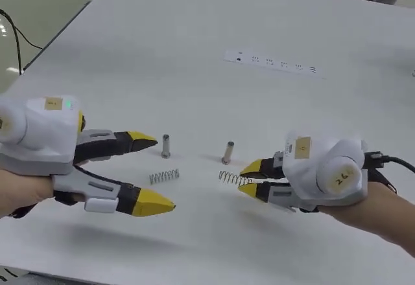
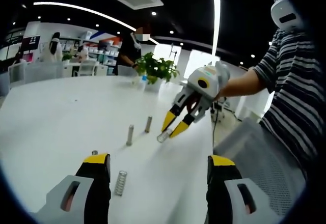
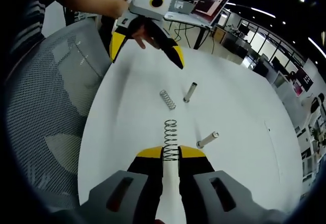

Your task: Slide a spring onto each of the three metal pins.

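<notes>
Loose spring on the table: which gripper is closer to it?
Left. The loose spring lies just ahead of the open left gripper; the right gripper is farther off, gripping a second spring.

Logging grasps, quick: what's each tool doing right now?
Left tool: open, holding nothing.
Right tool: shut on the thin coiled steel wire spring.

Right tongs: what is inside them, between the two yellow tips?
A spring: the right tongs grip its near end, the rest sticks out forward. How far it reaches inside is covered.
</notes>
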